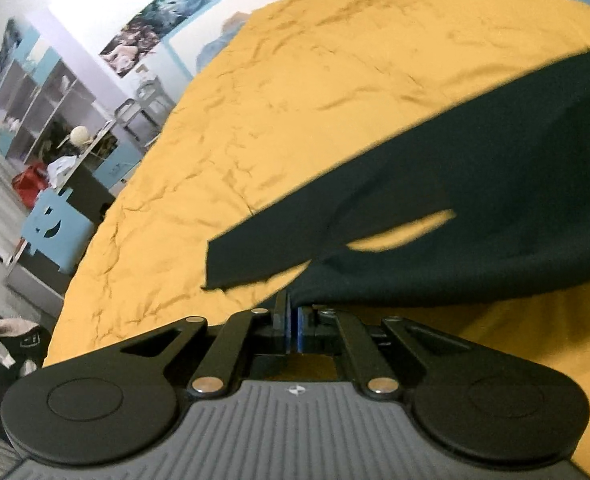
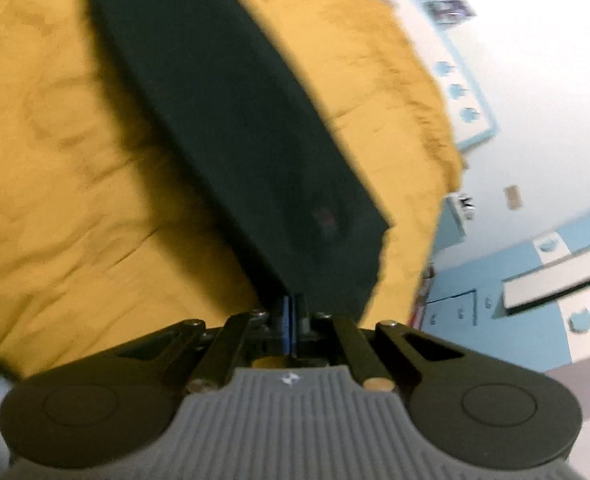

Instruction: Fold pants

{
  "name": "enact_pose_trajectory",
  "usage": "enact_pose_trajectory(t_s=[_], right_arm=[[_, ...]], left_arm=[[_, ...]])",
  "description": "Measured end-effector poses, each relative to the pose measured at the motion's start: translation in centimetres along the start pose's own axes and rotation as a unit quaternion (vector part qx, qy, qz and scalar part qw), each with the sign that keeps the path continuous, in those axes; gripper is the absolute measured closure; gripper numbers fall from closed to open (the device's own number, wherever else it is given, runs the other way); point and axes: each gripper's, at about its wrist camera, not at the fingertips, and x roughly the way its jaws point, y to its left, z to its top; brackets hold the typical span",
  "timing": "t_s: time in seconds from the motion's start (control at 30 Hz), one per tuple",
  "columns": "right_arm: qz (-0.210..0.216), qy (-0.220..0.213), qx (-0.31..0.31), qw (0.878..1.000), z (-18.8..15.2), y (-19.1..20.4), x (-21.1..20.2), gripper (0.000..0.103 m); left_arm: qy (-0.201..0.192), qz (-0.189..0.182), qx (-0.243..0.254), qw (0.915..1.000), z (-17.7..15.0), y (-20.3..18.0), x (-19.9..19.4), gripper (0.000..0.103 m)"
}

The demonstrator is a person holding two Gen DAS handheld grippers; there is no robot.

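Across rumpled yellow bedspread: dark pants stretching forward from left gripper and right gripper, both clamped on the near edge, equally close

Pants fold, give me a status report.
Left gripper shut on pants. Right gripper shut on pants too. Pants partly lifted off yellow sheet. Nothing in the way.

Dark pants run off the frame's right edge, blurred.
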Motion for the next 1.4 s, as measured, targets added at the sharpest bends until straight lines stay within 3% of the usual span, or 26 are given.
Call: enact_pose_trajectory(t_s=[0.23,0.5,0.63,0.83,1.07,1.2,1.27,1.33,1.4], right_arm=[[-0.047,-0.028,0.087,0.995,4.4,-7.9,2.4,0.103],[-0.047,-0.015,0.15,0.988,10.1,-14.4,12.8,0.103],[-0.041,0.003,0.166,0.985,11.8,-15.3,19.0,0.103],[-0.002,0.047,0.167,0.985,12.4,-14.3,26.9,0.103],[0.027,0.072,0.181,0.98,12.0,-13.2,30.4,0.103],[0.029,0.073,0.212,0.974,11.6,-13.4,31.0,0.102],[0.029,0.066,0.224,0.972,11.5,-13.5,30.8,0.09],[0.02,0.057,0.232,0.971,11.7,-13.5,30.0,0.054],[0.004,0.044,0.241,0.969,11.9,-13.5,28.6,0.053]], left_arm=[[0.012,0.026,-0.037,0.9989,5.7,1.8,2.6,0.101],[0.059,0.037,-0.049,0.9964,10.7,1.4,9.2,0.101],[0.079,0.038,-0.051,0.9948,12.0,0.5,12.7,0.101],[0.107,0.037,-0.008,0.9935,12.5,-2.1,17.0,0.101],[0.125,0.017,-0.022,0.9917,11.8,-2.7,19.8,0.099],[0.118,0.011,-0.049,0.9918,11.4,-2.4,19.9,0.085],[0.107,0.015,-0.057,0.9925,11.3,-2.1,19.2,0.071],[0.081,0.012,-0.073,0.9939,11.4,-1.5,17.7,0.057],[0.066,0.0,-0.095,0.9932,11.6,-0.6,15.9,0.056]])
